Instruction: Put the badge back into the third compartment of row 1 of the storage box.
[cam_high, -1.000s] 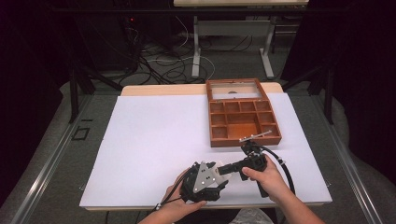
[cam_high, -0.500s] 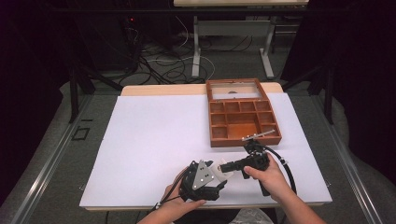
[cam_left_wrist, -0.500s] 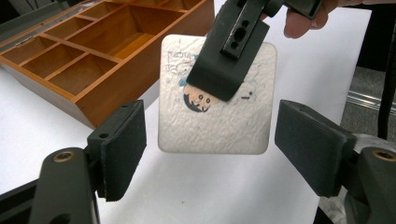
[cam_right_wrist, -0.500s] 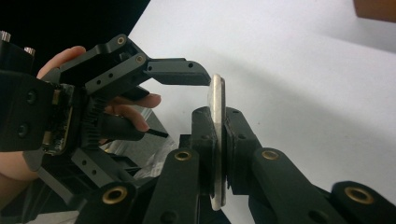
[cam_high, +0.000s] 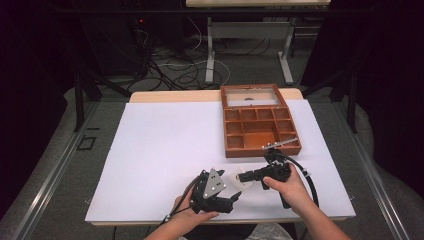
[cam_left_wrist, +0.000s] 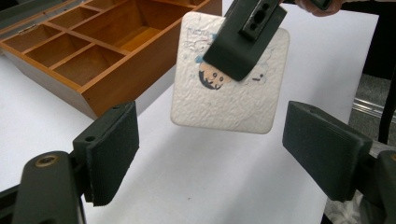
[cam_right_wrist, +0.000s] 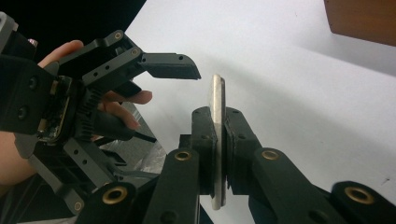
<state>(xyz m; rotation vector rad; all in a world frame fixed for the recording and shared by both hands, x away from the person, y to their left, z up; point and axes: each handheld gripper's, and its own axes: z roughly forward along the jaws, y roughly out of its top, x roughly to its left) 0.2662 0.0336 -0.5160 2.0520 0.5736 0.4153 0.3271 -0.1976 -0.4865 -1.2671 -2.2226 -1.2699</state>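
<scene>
While the R gripper (cam_right_wrist: 219, 154) pinches the one white square coaster (cam_left_wrist: 229, 79) on edge, held in the air over the table's (cam_high: 150, 150) near edge, R of centre, the L gripper (cam_left_wrist: 215, 154) has just been opening its jaws, which now stand spread either side of the coaster w/o touching it. To do the handover well, I'd keep the R grip firm and back the L straight off, no snagging the corner. Count: 1 coaster, 1 wooden box (cam_high: 260, 127) at the far R, 2 grippers.

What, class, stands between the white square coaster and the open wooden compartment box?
Nothing visible does. The white square coaster hangs pinched in the right hand-held gripper above bare white table, and the wooden compartment box lies open just beyond.
</scene>
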